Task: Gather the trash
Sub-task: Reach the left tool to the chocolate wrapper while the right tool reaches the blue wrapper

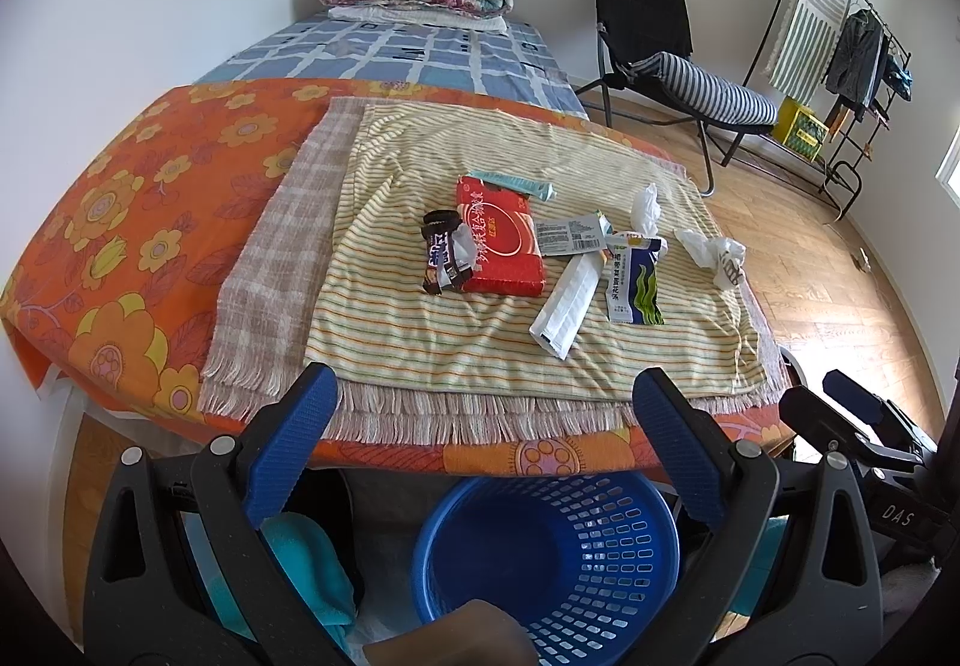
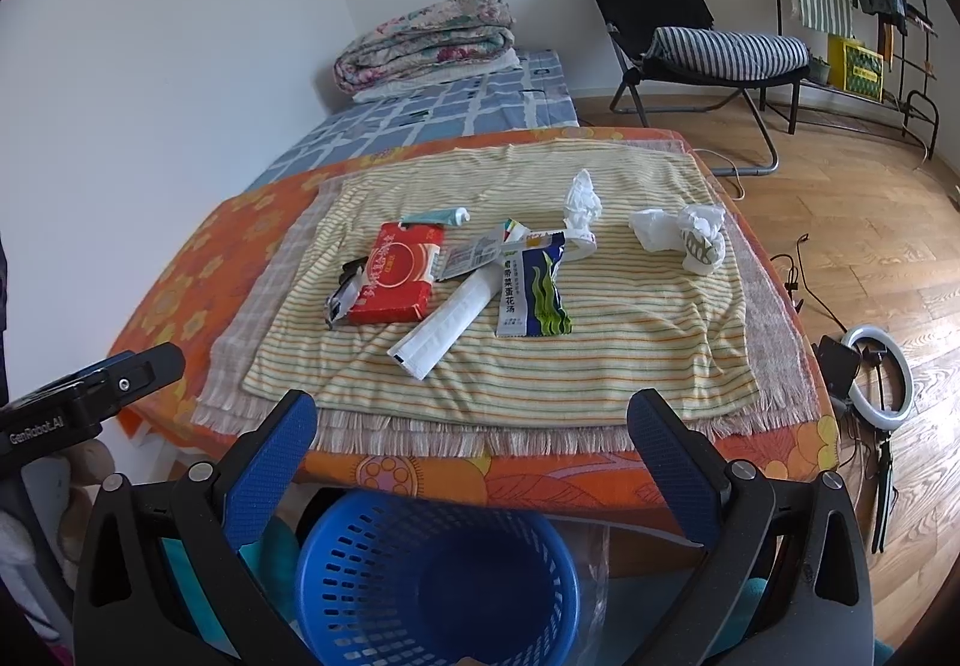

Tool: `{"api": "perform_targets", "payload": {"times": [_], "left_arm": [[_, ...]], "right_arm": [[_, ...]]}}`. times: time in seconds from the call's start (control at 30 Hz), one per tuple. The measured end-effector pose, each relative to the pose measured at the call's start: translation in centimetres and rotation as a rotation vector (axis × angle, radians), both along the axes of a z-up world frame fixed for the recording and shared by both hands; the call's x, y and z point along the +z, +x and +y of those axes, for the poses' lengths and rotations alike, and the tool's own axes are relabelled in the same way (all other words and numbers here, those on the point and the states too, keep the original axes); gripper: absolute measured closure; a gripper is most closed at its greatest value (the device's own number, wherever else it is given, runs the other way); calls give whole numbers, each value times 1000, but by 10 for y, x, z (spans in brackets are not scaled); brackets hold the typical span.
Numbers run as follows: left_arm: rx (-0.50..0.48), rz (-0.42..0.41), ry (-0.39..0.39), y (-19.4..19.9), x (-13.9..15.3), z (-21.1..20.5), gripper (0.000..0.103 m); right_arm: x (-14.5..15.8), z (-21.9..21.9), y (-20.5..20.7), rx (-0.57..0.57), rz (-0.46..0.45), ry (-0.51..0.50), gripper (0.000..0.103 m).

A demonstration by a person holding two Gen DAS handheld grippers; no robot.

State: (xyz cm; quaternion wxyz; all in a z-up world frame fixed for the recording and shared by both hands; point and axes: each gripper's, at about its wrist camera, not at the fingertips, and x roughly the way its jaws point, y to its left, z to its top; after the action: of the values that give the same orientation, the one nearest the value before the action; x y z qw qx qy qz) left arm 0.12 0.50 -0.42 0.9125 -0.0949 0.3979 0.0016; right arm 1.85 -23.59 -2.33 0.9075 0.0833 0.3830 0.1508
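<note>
Striped cloth (image 1: pixel 480 318) on the bed holds the trash, left to right: dark wrapper (image 1: pixel 443 261) against red box (image 1: pixel 501 237), white sleeve (image 1: pixel 567 306), green-blue packet (image 1: pixel 633 279), crumpled tissues (image 1: pixel 717 255). Left gripper (image 1: pixel 486 408) and right gripper (image 2: pixel 471 426) both spread wide, empty, short of the cloth. Blue basket (image 2: pixel 432 576) below on the floor.

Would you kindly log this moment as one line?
left gripper: open | right gripper: open | red cardboard box, wrappers: on striped cloth | blue plastic basket: empty
</note>
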Motion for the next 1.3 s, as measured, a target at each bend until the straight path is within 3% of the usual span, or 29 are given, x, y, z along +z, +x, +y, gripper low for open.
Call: {"api": "perform_targets", "payload": {"times": [0.3,0.53,0.7,0.87,1.0,1.17,1.3], "left_arm": [[-30,15,0,-5,-5,0,2],[-108,115,15,-10,-22,1,2],[-116,140,-3,7,-9,14,2],[-128,154,28,41,-1,21,2],[-131,193,35,80,-6,26,2],[-124,266,6,134,-34,32,2],[-88,322,-47,166,-65,40,2]], "right_arm": [[1,-5,0,-15,0,-11,0],[7,-21,3,-37,-3,-29,0],[20,-27,24,-14,-23,-37,0],[18,-29,60,-11,28,-49,0],[9,-32,90,-14,83,6,0],[-12,-32,123,-18,135,31,0],[-33,-35,149,-33,256,175,0]]}}
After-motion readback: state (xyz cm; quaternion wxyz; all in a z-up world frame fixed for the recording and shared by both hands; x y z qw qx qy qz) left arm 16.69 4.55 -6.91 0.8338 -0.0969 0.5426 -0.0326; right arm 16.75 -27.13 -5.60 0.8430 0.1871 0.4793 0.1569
